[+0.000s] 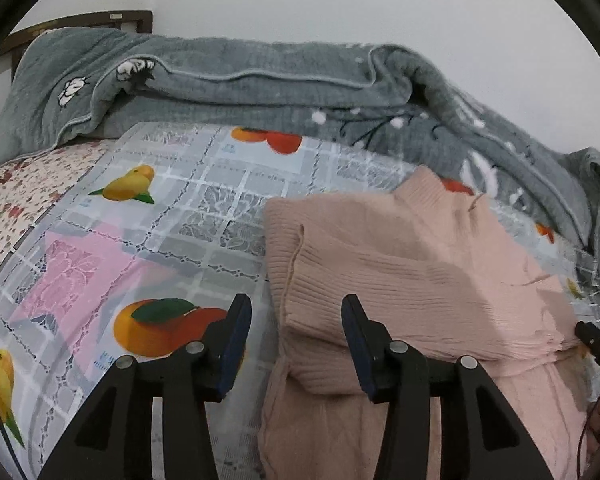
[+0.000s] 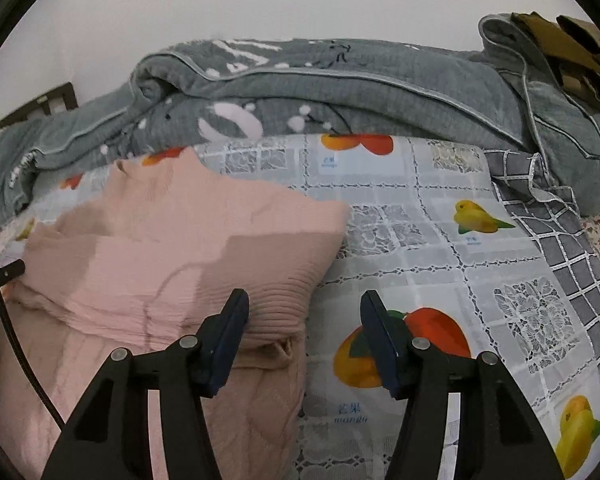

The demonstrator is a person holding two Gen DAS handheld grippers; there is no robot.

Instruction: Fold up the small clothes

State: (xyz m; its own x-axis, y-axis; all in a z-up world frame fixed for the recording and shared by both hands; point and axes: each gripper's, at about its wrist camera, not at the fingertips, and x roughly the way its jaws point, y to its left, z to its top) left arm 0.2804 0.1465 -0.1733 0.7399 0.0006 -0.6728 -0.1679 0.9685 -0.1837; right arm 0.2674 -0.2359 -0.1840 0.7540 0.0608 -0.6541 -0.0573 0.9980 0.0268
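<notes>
A pink ribbed-knit sweater [image 1: 412,264] lay partly folded on the bed, on a fruit-and-bird printed cloth [image 1: 148,216] that covered the mattress. Its high collar pointed toward the wall, and both sleeves appeared to be turned in across the chest, the ribbed cuff ends lying near the hem side. The knit looked soft, light and limp; it would likely sag and stretch if lifted by one point, so a two-point hold at the doubled edges, where cuff and body overlapped, seemed the soundest purchase. The left claw [image 1: 296,344] stood apart with nothing pressed between its pads, over the sweater's left margin. The right claw [image 2: 304,340] likewise stood apart and empty, straddling the garment's right edge [image 2: 300,320] and the cloth beside it. Beyond the sweater a grey quilted blanket [image 1: 228,92] lay bunched along the white wall, with a dark wooden headboard [image 1: 128,20] at one end.
</notes>
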